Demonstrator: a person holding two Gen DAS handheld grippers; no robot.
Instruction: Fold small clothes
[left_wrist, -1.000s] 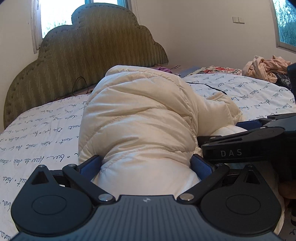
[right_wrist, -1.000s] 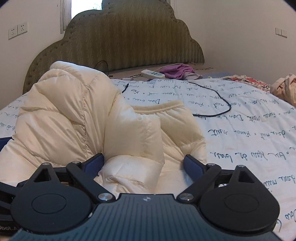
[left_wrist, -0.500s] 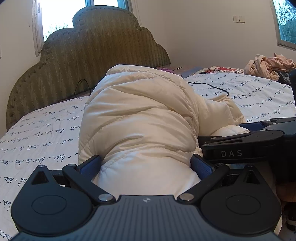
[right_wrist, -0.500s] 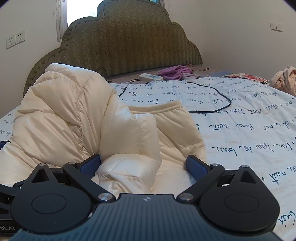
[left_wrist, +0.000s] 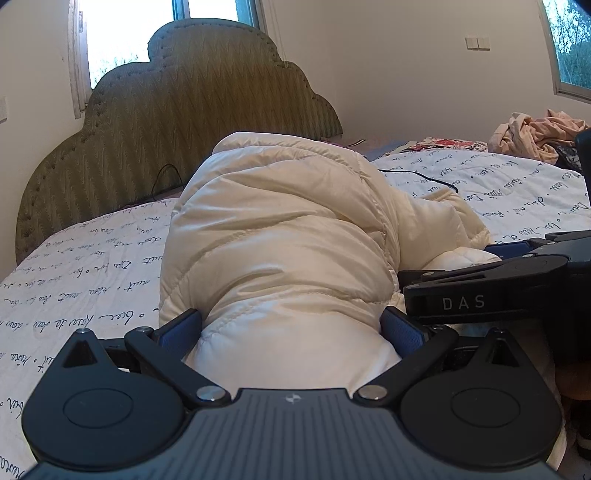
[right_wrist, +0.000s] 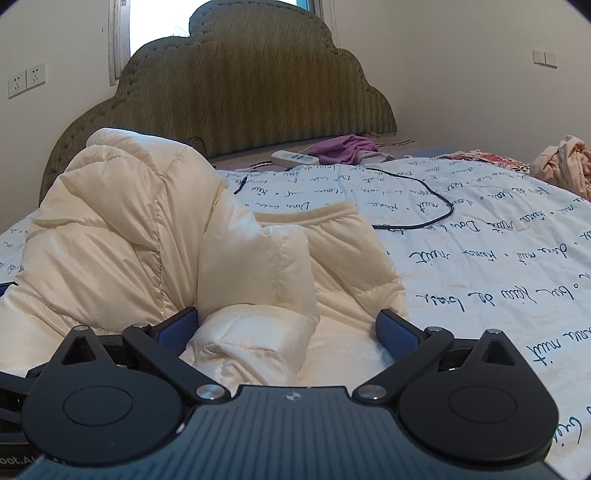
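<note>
A cream puffy quilted jacket lies bunched up on the bed; it also shows in the right wrist view. My left gripper has its jaws spread wide, with a bulge of the jacket between the blue pads. My right gripper is also spread wide over a folded part of the jacket near its ribbed hem. The right gripper shows from the side in the left wrist view, just right of the jacket.
The bed has a white sheet with dark script and a green padded headboard. A black cable, a white power strip, a purple cloth and a pink clothes pile lie beyond.
Both views have shifted slightly, the cameras drawing a little back and up from the jacket. Both jaws stay spread the same. The jacket has barely moved.
</note>
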